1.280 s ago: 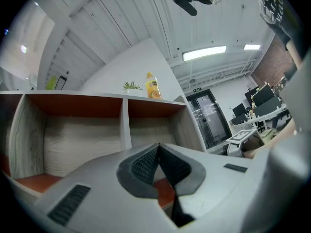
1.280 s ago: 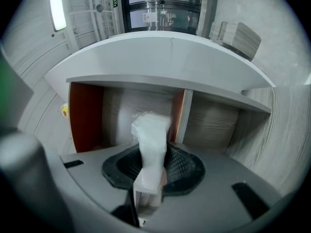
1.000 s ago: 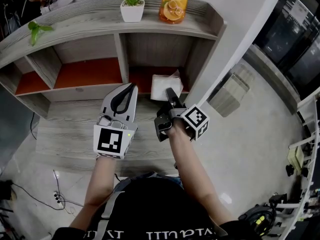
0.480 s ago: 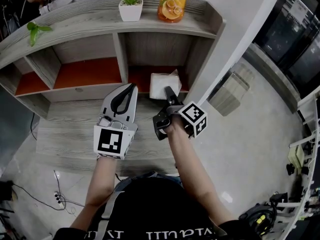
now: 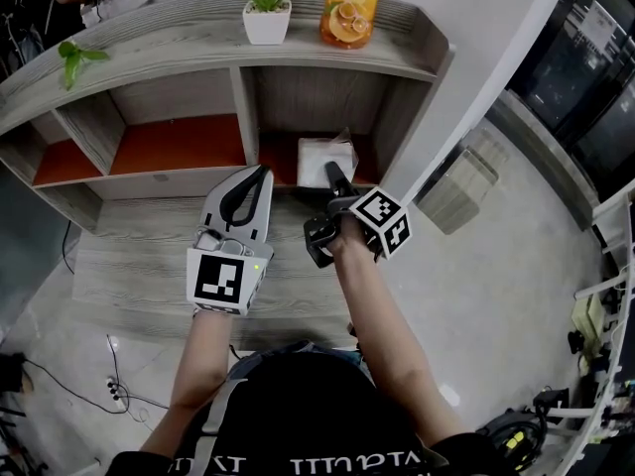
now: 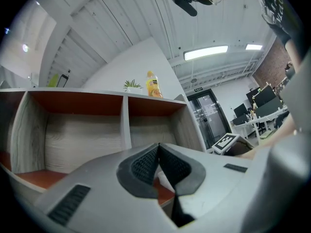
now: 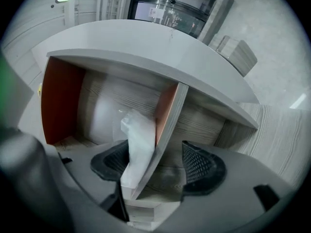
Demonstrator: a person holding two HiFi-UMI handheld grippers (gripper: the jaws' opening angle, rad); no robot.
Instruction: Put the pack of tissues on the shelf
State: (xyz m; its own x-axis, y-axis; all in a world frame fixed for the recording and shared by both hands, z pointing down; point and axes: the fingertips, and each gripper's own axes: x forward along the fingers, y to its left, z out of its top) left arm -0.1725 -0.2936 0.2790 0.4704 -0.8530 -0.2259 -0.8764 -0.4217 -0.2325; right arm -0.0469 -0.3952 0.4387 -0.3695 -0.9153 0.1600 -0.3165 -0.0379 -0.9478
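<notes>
Tissues [image 5: 325, 157] lie in shelf's [image 5: 198, 56] right bay, near edge hidden by right gripper [image 5: 333, 175], jaws opening round them; left gripper [image 5: 254, 178] closed, empty.

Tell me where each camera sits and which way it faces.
Head view: on the person's head, looking steeply down at the shelf; shows both arms, the left hand-held gripper and right hand-held gripper.
Left gripper view: rides the left one, faces the shelf past shut jaws.
Right gripper view: rides the right one, faces the shelf; jaws opening, tissues between them.
Shared: head and right gripper views both show the tissues.
</notes>
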